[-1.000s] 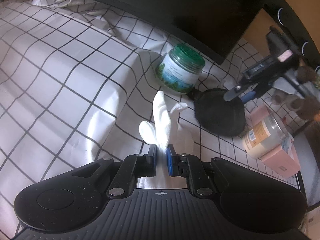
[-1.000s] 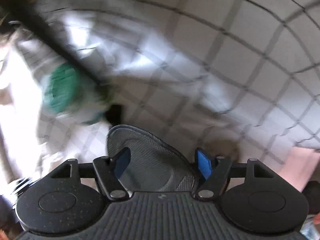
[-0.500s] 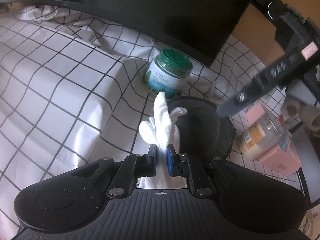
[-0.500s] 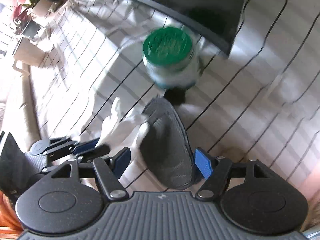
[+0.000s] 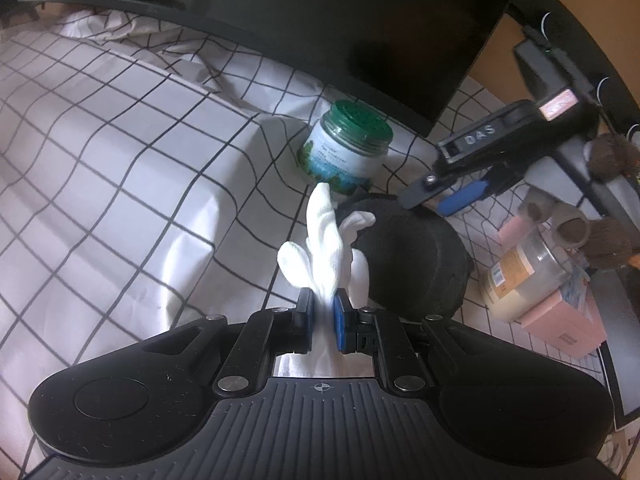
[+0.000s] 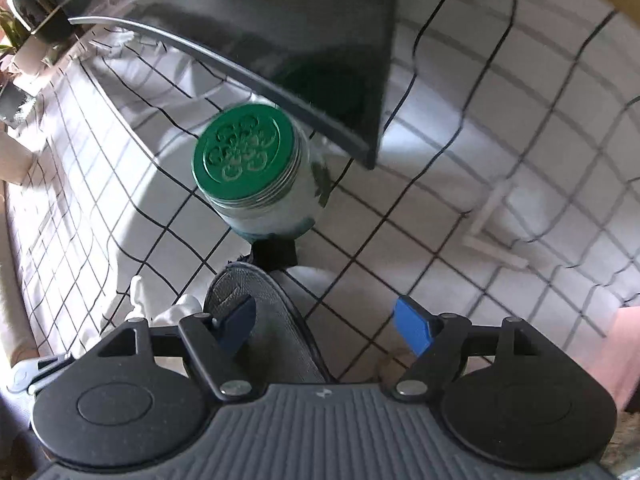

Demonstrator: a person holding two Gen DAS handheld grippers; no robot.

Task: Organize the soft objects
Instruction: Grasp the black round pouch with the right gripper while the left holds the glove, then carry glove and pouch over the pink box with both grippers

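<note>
**Left claw pinches the glove; right claw spreads over the dark pad**

Nearest in the left wrist view, the left claw (image 5: 322, 307) is nearly closed, its blue pads clamped on the base of a white glove (image 5: 325, 247). The glove stands up out of the grip, its limp fingers flopping apart above the checked cloth (image 5: 120, 152) that covers the worktop. Just behind it, touching one glove finger, lies a round dark pad (image 5: 416, 264).

In the right wrist view, the right claw (image 6: 324, 320) points steeply down and its jaws are opening. The dark pad (image 6: 276, 320) lies between them against the left pad, while the right pad stands clear of it over bare cloth. The glove (image 6: 176, 308) shows at the left edge.

Beyond the pad stands a jar (image 5: 346, 152) with a green lid, upright on the cloth. To the right, near the edge, sit a tan-filled clear jar (image 5: 524, 272) and a pink box (image 5: 568, 320) just beside it. Farthest back, a dark monitor (image 5: 340, 20) rises over the jar.
</note>
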